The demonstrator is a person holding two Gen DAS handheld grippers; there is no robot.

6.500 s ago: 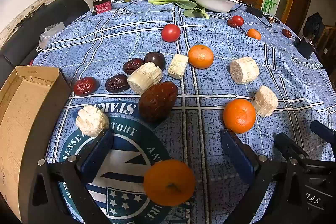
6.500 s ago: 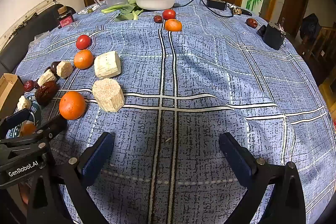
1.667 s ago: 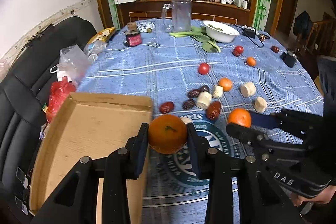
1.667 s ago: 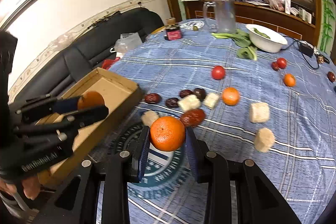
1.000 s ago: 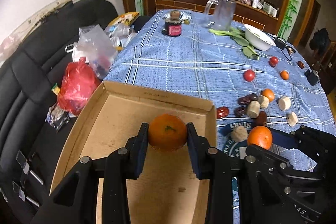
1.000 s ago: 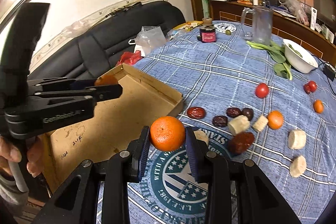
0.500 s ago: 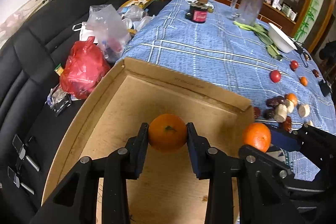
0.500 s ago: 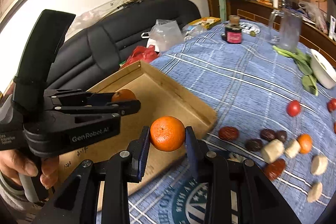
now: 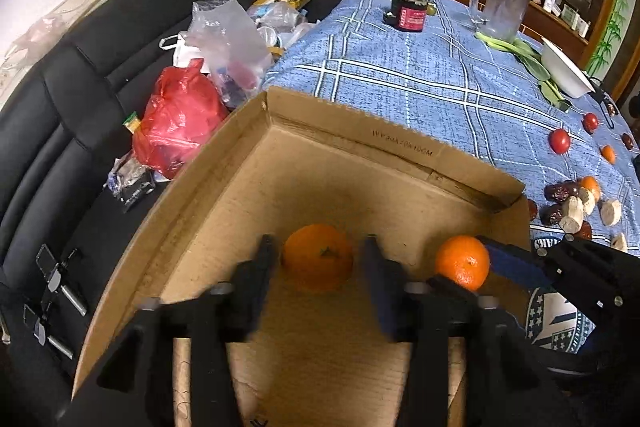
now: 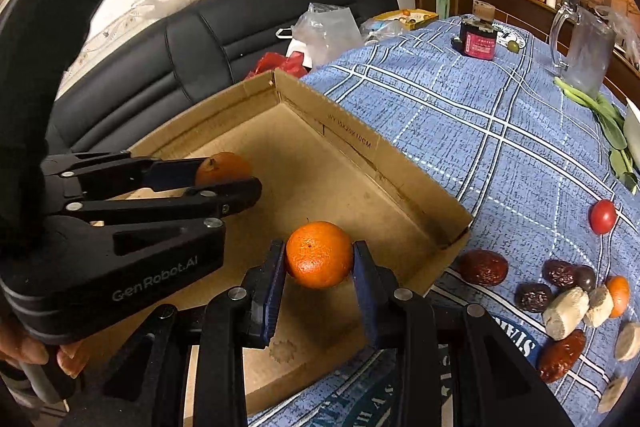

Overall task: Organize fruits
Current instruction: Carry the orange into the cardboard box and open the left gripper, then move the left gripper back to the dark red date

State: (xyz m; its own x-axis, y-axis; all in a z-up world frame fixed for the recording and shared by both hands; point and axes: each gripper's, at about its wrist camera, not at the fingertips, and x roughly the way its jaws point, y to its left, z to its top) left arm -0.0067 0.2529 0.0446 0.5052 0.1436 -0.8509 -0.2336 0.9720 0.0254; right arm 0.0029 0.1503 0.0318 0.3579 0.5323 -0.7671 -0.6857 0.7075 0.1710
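Observation:
An open cardboard box [image 9: 400,151] lies at the table's near left edge; it also shows in the right wrist view [image 10: 360,143]. My left gripper [image 9: 318,267] is low inside the box, its blurred fingers slightly parted around an orange [image 9: 318,257] that casts a shadow on the floor. My right gripper [image 10: 319,259] is shut on a second orange [image 10: 319,254] over the box's right part; this orange also shows in the left wrist view [image 9: 462,262]. The left gripper [image 10: 224,175] appears in the right wrist view beside its orange [image 10: 224,167].
On the blue checked tablecloth [image 9: 420,75] to the right lie red dates [image 10: 482,267], pale root chunks [image 10: 566,311], a small orange [image 10: 618,291] and a tomato [image 10: 602,217]. A red jar [image 9: 412,15], glass pitcher [image 9: 500,7] and white bowl [image 9: 566,73] stand farther back. A black sofa with plastic bags [image 9: 180,123] is on the left.
Both grippers moved left from the table to over the box. The left gripper lowered into the box and its fingers have just parted from the orange. The right still grips its orange.

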